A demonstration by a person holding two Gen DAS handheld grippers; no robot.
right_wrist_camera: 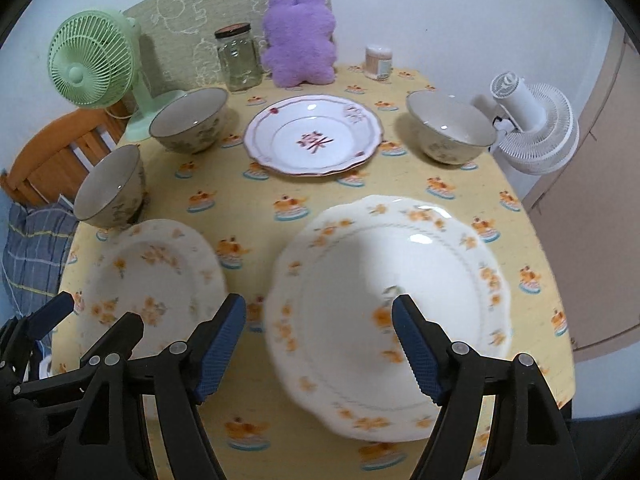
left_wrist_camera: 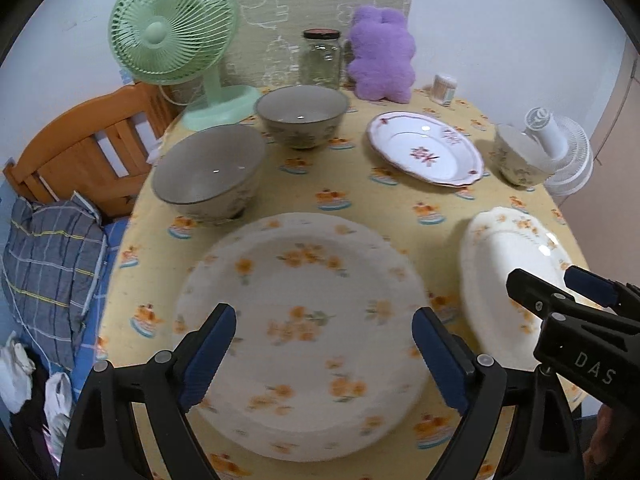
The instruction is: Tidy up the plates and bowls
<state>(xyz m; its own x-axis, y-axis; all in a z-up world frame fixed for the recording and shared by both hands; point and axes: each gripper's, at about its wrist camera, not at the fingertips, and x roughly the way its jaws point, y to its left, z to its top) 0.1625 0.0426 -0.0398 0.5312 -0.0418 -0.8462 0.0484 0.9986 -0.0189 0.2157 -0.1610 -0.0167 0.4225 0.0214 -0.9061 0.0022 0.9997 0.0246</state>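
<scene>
While both tools hang above the near edge of the round table with the yellow printed cloth point(left_wrist_camera: 360, 208), each points forward and down at its own plate. The left gripper point(left_wrist_camera: 324, 356) has its black arms and blue ribbed pads spread wide, holding nothing. Between and beyond those pads lies the left cream plate with orange flowers point(left_wrist_camera: 300, 320), flat on the cloth; whether the pads touch it cannot be told, as the plate is blurred. The right gripper point(right_wrist_camera: 320, 344) is likewise spread wide and empty, and the right cream scalloped plate with orange flowers point(right_wrist_camera: 388, 316) lies beneath it, its left rim showing in the gap between the pads.

In the left wrist view the right gripper's body enters at lower right and bears the white letters "DAS"; it overlaps the near edge of the scalloped plate. A red character is painted in the middle of the white plate with a red-brown rim point(right_wrist_camera: 314, 140), which sits farther back at the table's centre.

Three grey-rimmed ceramic bowls stand upright: the left near bowl point(left_wrist_camera: 208, 172) just behind the left plate, the back left bowl point(left_wrist_camera: 302, 116) behind that, and the right bowl point(right_wrist_camera: 450, 126) beside a white fan point(right_wrist_camera: 532, 124).

At the far edge stand a mint green desk fan point(left_wrist_camera: 172, 28), a clear glass jar with a dark lid point(left_wrist_camera: 321, 58) and a purple plush toy point(left_wrist_camera: 380, 52).
</scene>
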